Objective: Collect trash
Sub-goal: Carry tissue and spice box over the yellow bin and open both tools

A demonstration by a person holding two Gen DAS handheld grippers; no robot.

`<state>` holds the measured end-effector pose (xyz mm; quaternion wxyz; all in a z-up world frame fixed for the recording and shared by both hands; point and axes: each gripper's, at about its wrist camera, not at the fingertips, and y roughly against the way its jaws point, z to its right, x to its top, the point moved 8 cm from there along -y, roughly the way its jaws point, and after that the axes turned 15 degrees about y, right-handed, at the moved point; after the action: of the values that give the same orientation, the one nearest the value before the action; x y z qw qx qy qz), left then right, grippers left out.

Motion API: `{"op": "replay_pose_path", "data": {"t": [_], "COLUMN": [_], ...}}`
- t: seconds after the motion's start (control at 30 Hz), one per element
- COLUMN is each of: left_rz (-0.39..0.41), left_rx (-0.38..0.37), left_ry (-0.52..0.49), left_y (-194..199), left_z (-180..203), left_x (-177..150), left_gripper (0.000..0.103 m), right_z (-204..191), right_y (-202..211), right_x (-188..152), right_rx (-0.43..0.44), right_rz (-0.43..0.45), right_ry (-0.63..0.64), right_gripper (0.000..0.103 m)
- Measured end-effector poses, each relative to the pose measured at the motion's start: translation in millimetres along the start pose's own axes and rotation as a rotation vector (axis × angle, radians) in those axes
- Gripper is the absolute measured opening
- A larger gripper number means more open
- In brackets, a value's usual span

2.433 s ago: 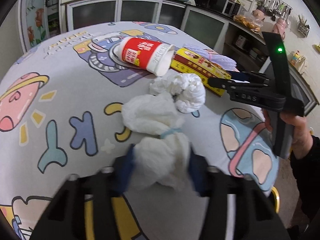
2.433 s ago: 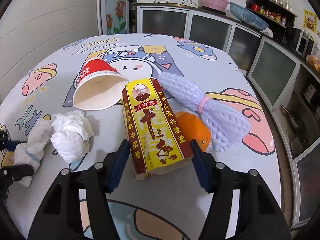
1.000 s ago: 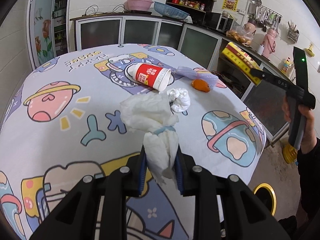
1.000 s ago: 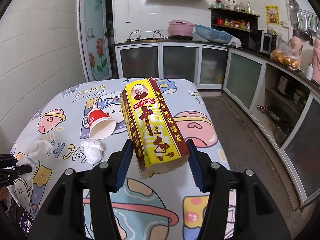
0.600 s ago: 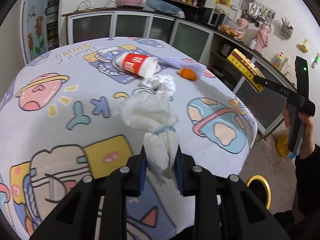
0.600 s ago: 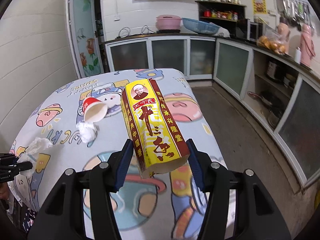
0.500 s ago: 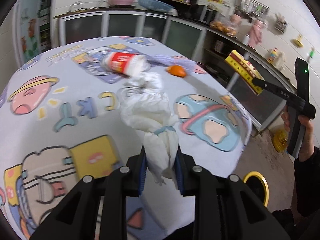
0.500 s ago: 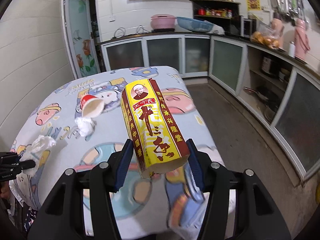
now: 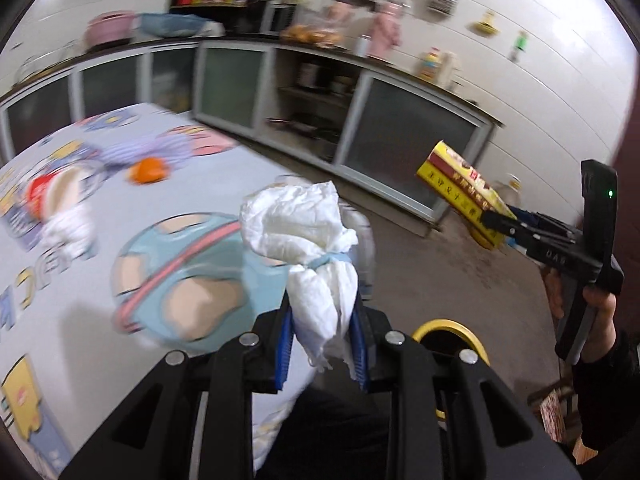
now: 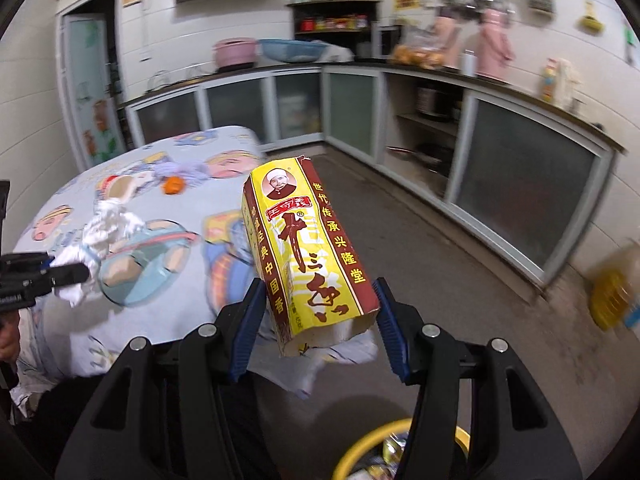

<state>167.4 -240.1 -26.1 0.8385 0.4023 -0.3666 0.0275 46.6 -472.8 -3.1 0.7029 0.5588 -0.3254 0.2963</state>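
My left gripper [image 9: 322,340] is shut on a crumpled white tissue wad [image 9: 304,232] tied with a blue band, held out past the table's corner. My right gripper [image 10: 320,320] is shut on a yellow and red spice box [image 10: 308,256], also seen as the spice box [image 9: 460,196] at the right of the left wrist view. A yellow-rimmed trash bin [image 9: 452,332] stands on the floor below both grippers; its rim [image 10: 384,448] shows at the bottom of the right wrist view. On the table lie another tissue ball [image 9: 68,228], a red paper cup [image 9: 44,188] and an orange [image 9: 148,170].
The table with a cartoon cloth [image 9: 80,280] fills the left. Purple foam netting [image 9: 140,150] lies by the orange. Kitchen cabinets [image 10: 520,184] line the back and right wall, with bare floor [image 10: 460,280] between them and the table. A yellow bottle [image 10: 612,292] stands on the floor.
Both grippers have swung right, off the table and over the floor, carrying the tissue wad and the box. The yellow bin has come into view beneath them.
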Motion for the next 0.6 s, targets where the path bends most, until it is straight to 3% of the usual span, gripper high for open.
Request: {"op": "replay_pose_path", "data": {"t": [0.3, 0.6], "left_rz": [-0.116, -0.266], "left_rx": [-0.114, -0.183], "left_ry": [-0.185, -0.332], "left_y": [-53, -112], "left_z": [109, 188], "left_x": [-30, -85], "left_gripper": [0.023, 0.023], "right_z": [72, 100], "right_y": [51, 76], "right_x": [-97, -185], "right_rx": [-0.165, -0.237], "right_rz": [-0.080, -0.174], "right_ry": [-0.137, -0.243], "right_gripper": [0.052, 0.052]}}
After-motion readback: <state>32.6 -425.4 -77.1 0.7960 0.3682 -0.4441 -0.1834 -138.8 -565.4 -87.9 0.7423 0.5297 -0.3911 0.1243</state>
